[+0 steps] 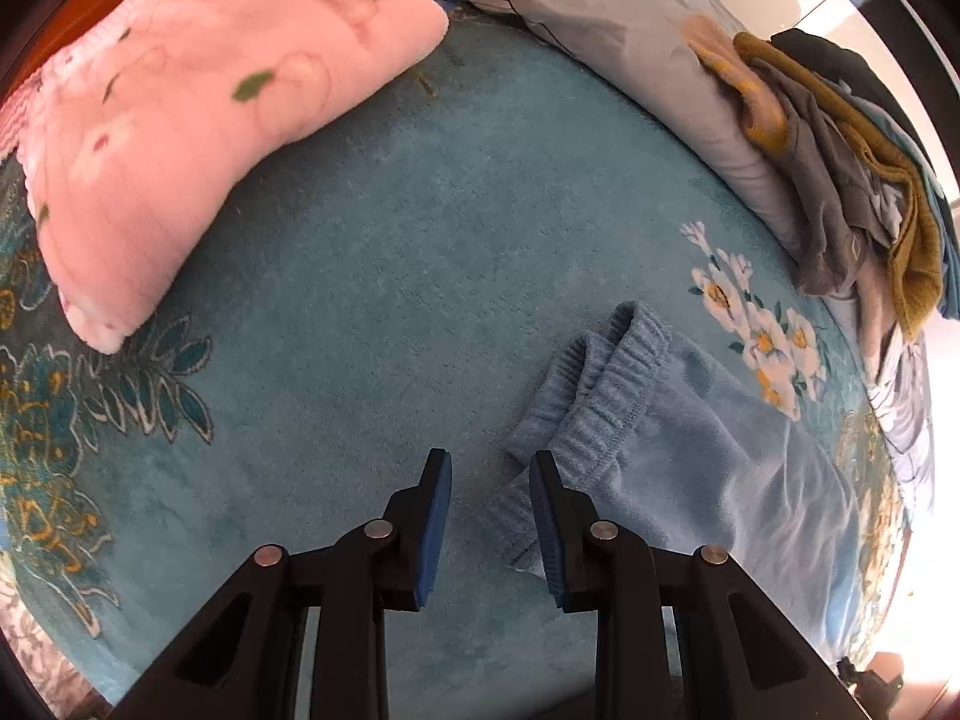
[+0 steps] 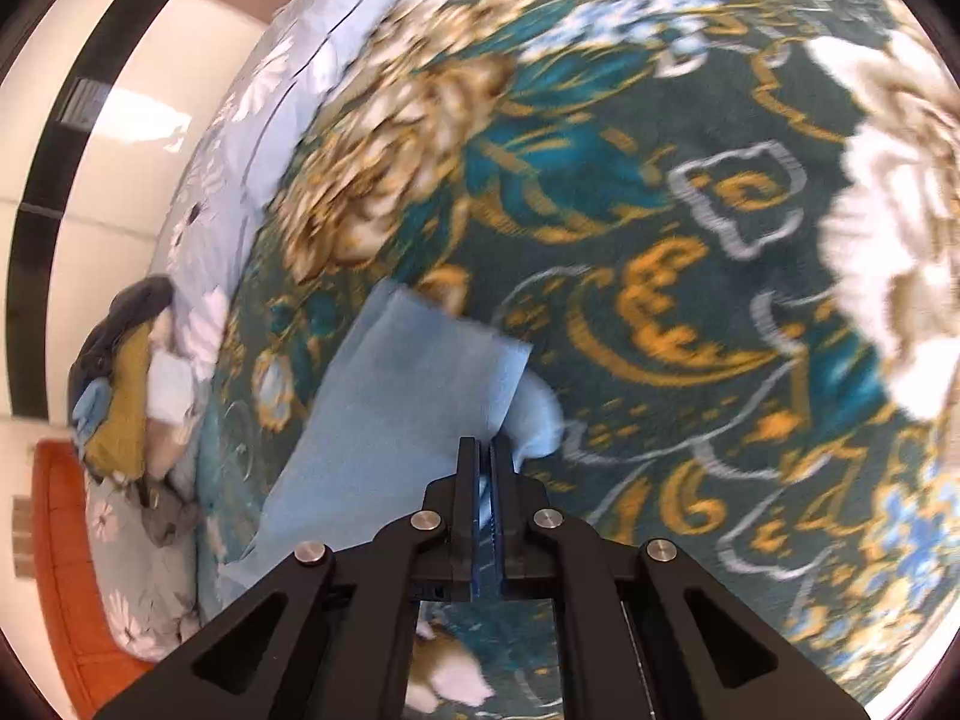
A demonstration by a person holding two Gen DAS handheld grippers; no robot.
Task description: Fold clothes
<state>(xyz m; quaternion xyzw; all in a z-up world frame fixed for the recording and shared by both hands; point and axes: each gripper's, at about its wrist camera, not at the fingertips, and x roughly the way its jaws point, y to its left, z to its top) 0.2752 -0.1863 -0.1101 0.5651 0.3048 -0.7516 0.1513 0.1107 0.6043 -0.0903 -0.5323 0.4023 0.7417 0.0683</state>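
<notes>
On the blue blanket (image 1: pixel 372 276), the light-blue garment (image 1: pixel 690 468) lies at two o'clock from my left gripper (image 1: pixel 489 480), jaws apart, a ribbed cuff (image 1: pixel 516 516) between them unpinched. My right gripper (image 2: pixel 485 450), nearer, is clamped on its far edge; its length runs between them.

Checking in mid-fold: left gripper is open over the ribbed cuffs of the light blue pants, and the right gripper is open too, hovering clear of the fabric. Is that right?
Not quite. The right gripper is not open: in the right wrist view its jaws are shut on the light blue pants. The rest holds: the left wrist view shows the left gripper open over the ribbed cuffs.
</notes>
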